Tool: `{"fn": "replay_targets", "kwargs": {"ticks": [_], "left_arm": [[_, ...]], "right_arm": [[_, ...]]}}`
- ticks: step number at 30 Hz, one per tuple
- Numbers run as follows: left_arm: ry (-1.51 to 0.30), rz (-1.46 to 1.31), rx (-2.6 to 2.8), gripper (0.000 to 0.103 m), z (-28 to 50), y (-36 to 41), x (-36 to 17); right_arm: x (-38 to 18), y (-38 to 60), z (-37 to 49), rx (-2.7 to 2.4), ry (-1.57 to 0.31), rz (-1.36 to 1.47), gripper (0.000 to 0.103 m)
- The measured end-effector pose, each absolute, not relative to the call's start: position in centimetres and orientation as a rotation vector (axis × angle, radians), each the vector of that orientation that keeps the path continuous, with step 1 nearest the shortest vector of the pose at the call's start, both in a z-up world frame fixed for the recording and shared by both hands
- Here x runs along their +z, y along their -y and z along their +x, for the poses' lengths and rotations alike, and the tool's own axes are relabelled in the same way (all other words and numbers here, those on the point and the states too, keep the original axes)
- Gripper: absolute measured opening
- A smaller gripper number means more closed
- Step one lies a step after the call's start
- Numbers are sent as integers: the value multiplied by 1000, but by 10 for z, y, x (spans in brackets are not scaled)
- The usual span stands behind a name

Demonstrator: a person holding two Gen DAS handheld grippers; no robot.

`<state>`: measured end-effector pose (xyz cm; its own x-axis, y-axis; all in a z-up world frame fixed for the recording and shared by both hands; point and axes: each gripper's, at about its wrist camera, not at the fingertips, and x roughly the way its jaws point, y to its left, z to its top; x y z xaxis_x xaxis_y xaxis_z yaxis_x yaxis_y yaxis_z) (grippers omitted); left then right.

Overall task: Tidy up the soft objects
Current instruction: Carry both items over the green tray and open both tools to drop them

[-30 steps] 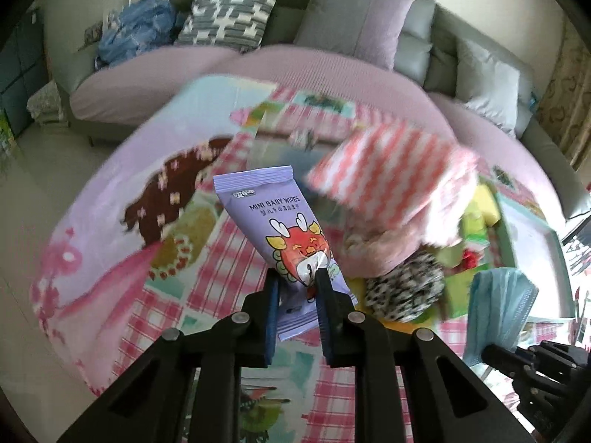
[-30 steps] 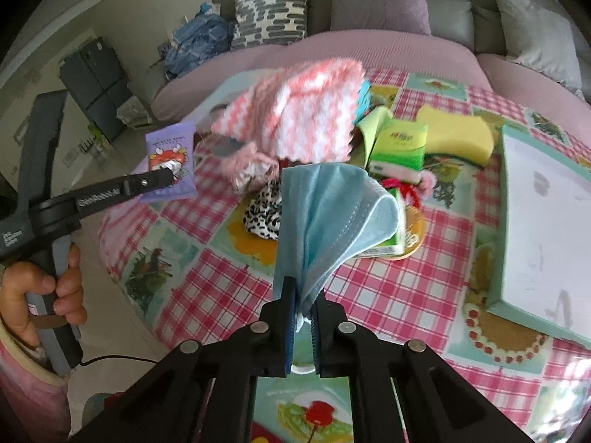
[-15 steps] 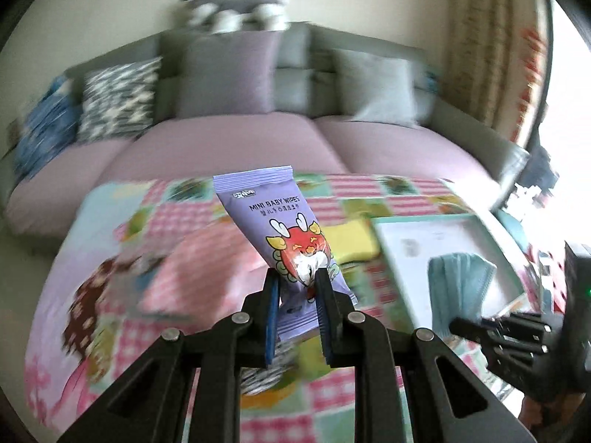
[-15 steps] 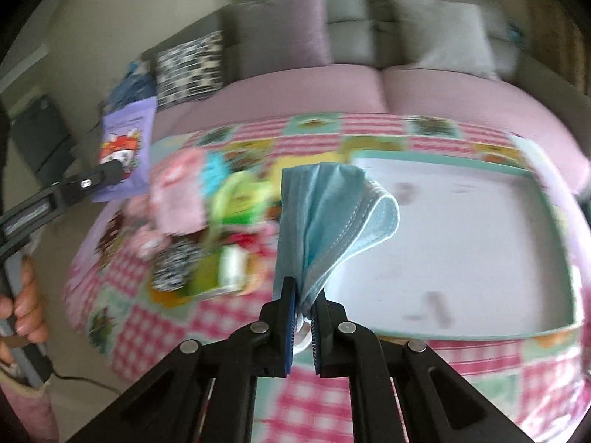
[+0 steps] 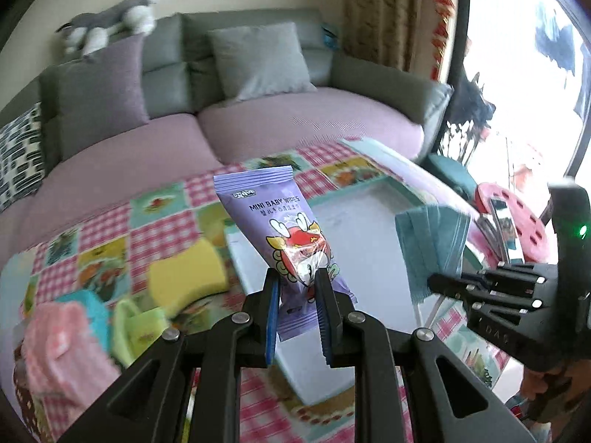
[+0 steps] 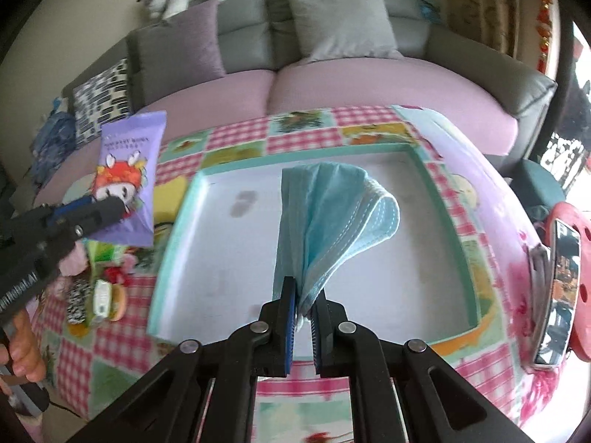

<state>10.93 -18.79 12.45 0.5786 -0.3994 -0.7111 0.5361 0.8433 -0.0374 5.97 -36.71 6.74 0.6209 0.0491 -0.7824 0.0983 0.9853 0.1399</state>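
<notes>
2 grippers, 2 soft things, above a tray [image 6: 439, 181].
Left gripper [image 5: 297, 288] fingers clench the wipes [image 5: 275, 229]; right gripper [image 6: 303, 304] fingers pinch the mask [image 6: 332, 214], both standing upward.

We saw the tray [image 6: 177, 221] on the table [image 6: 306, 125], a heap of soft things [image 6: 99, 288] to its left, the sofa [image 6: 332, 74] behind.
</notes>
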Motion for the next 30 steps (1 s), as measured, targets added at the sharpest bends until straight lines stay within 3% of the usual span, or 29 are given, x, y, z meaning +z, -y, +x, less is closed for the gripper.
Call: {"fn": "replay_targets", "kwargs": {"ticks": [17, 21, 24, 26, 27, 28, 30], "left_arm": [[-927, 239, -562, 24, 142, 238, 63], [-934, 237, -558, 36, 141, 235, 66], [-922, 226, -555, 44, 136, 228, 76], [-919, 211, -534, 46, 134, 219, 81], [-919, 205, -524, 48, 134, 216, 82], [-921, 199, -504, 55, 133, 211, 82], [-934, 186, -441, 65, 132, 196, 82]], "right_arm": [[33, 424, 83, -141, -965, 204, 11], [34, 425, 83, -152, -980, 195, 27], [36, 423, 81, -156, -981, 186, 30], [37, 422, 80, -163, -987, 178, 40], [38, 421, 79, -166, -990, 176, 51], [39, 420, 78, -168, -992, 175, 57], [40, 416, 73, -166, -991, 173, 60]]}}
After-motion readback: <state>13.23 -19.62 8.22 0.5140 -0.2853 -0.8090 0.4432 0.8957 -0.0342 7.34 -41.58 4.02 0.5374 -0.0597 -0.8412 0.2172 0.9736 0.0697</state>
